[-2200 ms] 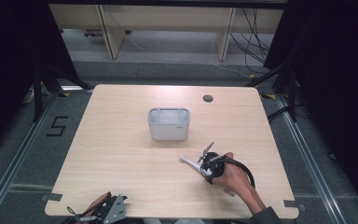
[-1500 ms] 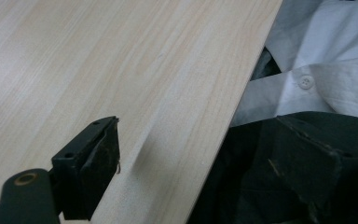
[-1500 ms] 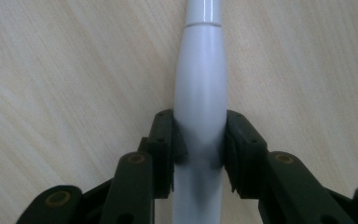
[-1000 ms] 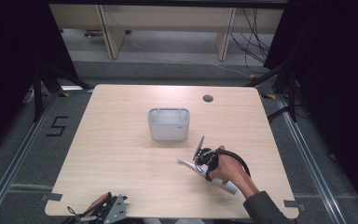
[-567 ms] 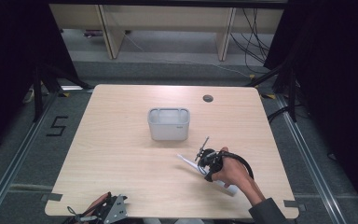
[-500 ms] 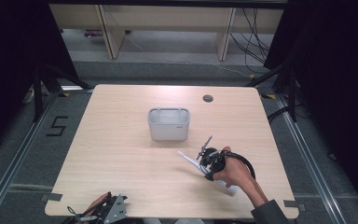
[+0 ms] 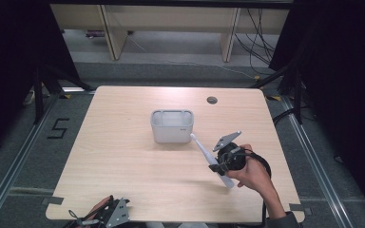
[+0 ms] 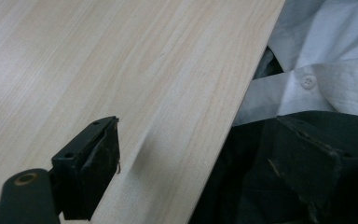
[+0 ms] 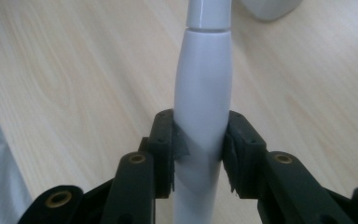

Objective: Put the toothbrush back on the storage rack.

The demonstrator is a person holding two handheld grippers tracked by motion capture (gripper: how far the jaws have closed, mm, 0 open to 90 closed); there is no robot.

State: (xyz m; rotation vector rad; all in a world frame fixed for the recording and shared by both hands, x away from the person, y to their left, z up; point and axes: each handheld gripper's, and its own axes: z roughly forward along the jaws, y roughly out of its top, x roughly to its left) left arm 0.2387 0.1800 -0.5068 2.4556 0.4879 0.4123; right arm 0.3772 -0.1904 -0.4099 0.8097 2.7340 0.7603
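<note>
While you are holding the white toothbrush (image 7: 208,156) off the table (image 7: 123,156), its thin tip is pointing toward the grey bin (image 7: 172,126) and ending just beside the bin's near right corner. Your right gripper (image 7: 217,167) is clamping the thick part of the handle; the right gripper view is showing both black pads (image 9: 167,149) pressing on the smooth, rounded white body (image 9: 203,102). Nothing is lying between brush and bin. A small dark round hole (image 7: 212,100) is sitting near the far edge, well apart from both.

Your left gripper (image 7: 108,216) is resting at the near edge of the table, well apart from the brush; its jaws are standing wide apart with nothing between them, one over the wood, the other past the edge above dark cloth (image 8: 261,186).

Bare tabletop is lying open to the left of the bin and in front of it. Pale wood grain, matte; bin is rounded plastic with compartments.
</note>
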